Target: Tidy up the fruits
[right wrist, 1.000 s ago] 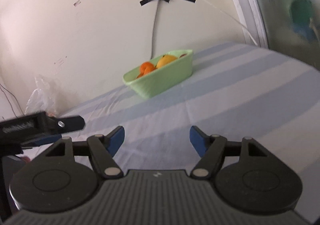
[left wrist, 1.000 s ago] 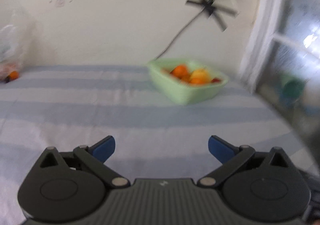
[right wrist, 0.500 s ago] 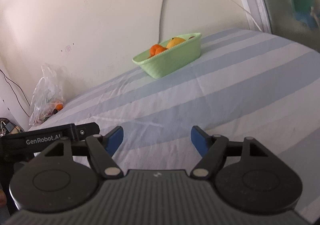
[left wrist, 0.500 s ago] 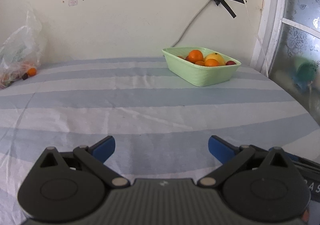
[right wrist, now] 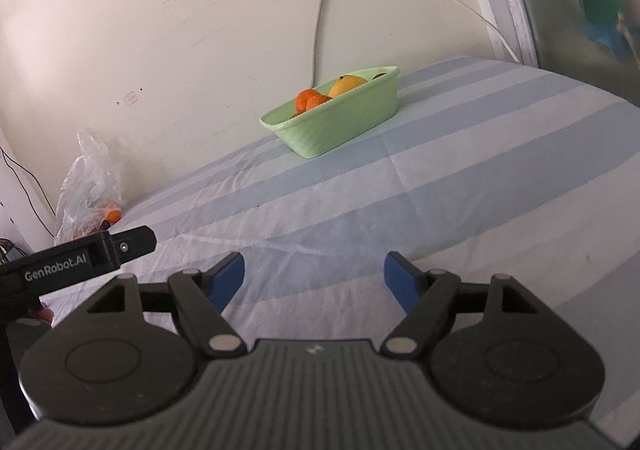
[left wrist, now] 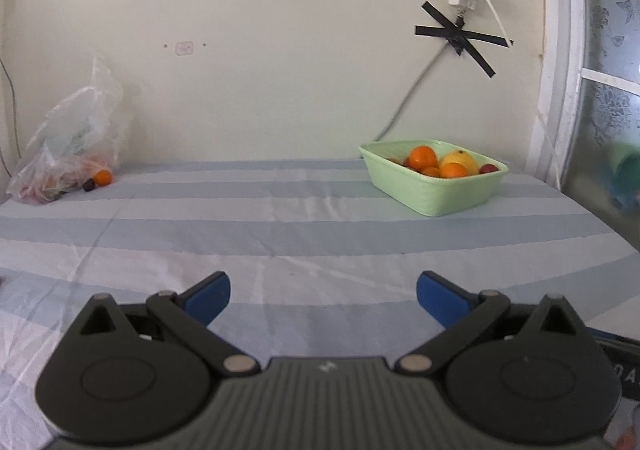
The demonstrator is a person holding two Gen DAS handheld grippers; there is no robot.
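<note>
Matt plastic basket, creased cloth

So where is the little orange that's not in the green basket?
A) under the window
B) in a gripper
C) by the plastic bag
C: a lone orange lies at the mouth of the plastic bag, far left of the basket.

Striped bed, green basket, plastic bag, loose orange

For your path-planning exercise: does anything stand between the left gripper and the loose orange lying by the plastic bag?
Nothing visible does. The left gripper, open, faces bare striped cloth up to the orange at the plastic bag; the green basket sits off right.
</note>
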